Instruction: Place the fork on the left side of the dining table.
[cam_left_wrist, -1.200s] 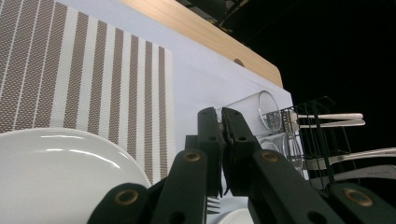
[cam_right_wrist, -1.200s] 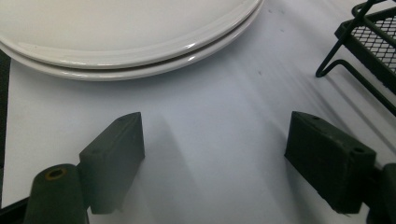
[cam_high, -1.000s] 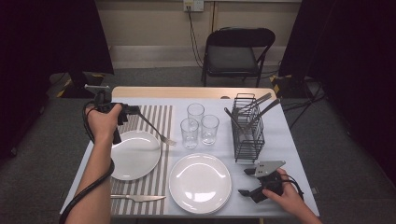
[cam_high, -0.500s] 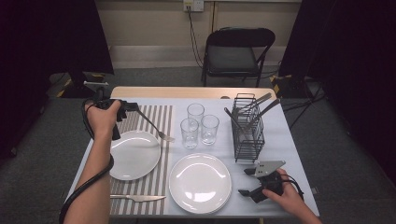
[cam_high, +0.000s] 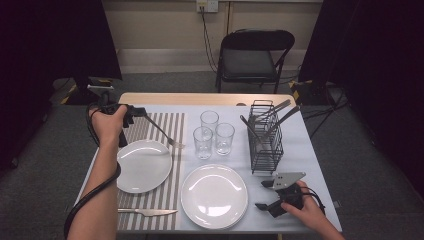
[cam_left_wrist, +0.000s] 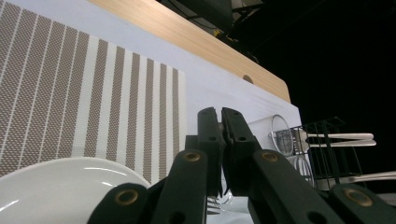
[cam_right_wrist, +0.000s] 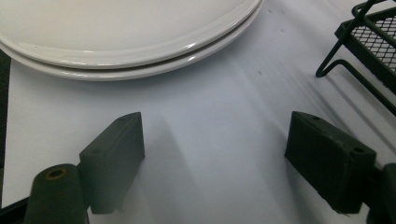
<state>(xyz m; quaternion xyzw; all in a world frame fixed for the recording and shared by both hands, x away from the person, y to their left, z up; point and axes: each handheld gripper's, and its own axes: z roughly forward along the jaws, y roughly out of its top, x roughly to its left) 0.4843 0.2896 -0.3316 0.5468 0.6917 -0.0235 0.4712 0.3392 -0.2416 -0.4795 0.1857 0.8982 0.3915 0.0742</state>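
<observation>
1. Nearest the person, at the surface's (cam_high: 300, 131) right front corner: right tongs (cam_high: 263, 194) spread wide, gripping nothing, resting low beside a large white plate (cam_high: 214, 196).
2. Along the front left edge: a knife (cam_high: 147, 212) lying flat across the near end of the striped placemat (cam_high: 165, 131).
3. Midway, on the placemat: a smaller white plate (cam_high: 143, 165).
4. Just above that plate's far rim: a fork (cam_high: 164, 133) held slanting, tines down towards the plate's right edge, handle end pinched in the left tongs (cam_high: 141, 112).
5. Left tongs pressed tightly together on the fork handle, over the placemat's far left part.
6. Centre, farther back: three clear glasses (cam_high: 213, 134) clustered together.
7. Right of these: a black wire rack (cam_high: 265, 138) holding cutlery upright.
8. Beyond the surface: a black folding chair (cam_high: 254, 55).
</observation>
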